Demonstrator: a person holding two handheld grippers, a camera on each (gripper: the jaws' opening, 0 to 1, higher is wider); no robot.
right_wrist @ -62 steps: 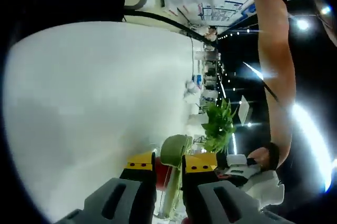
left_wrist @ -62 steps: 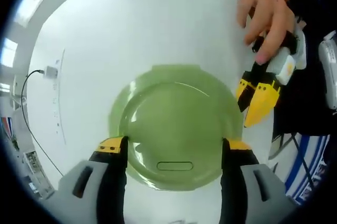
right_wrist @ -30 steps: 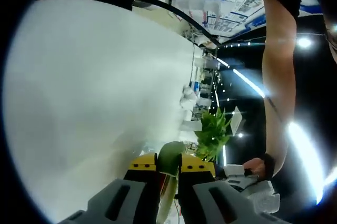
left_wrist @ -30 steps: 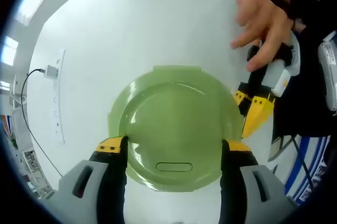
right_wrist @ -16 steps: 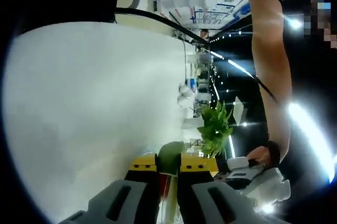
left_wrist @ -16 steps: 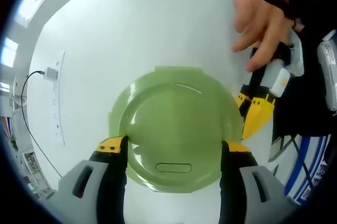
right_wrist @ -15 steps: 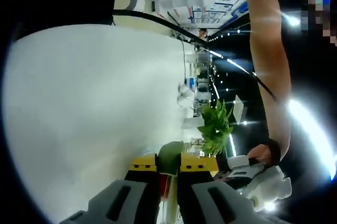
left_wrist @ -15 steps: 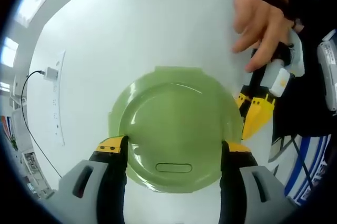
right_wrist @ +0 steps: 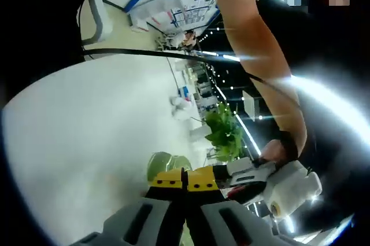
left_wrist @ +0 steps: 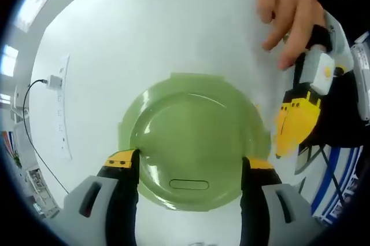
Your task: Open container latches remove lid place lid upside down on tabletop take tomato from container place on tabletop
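In the left gripper view, the left hand-held gripper [left_wrist: 188, 162] stands released, its two yellow-tipped jaws spread wide and reaching up on either side of the near rim of the green container lid [left_wrist: 193, 139]. The lid is round, with a small square tab on its far edge and a slim oval slot near the gripper, and it still sits closed on the container, which rests on the white worktop [left_wrist: 144, 32]. Just beside the lid's right edge is the right hand-held gripper [left_wrist: 293, 124], yellow-jawed and a little apart from the rim, gripped from above by the person's hand [left_wrist: 289, 11]. Far off to the left of the lid, a small white charger [left_wrist: 56, 79] with a dark cable lies on the worktop beside a long white strip. In the right gripper view, the right hand-held gripper [right_wrist: 184, 179] is clenched, its yellow jaw tips pressed together with nothing between them. Just beyond and left of the tips shows a curved piece of the green lid [right_wrist: 162, 164], seen edge-on against the worktop [right_wrist: 87, 118]. To the right of the tips, the left hand-held gripper [right_wrist: 243, 177] comes in, its white body held by the person's other hand [right_wrist: 274, 152], with a bare forearm rising above it. Farther away behind the lid stands a leafy green plant [right_wrist: 222, 130], and beyond that a dim room with ceiling lights.
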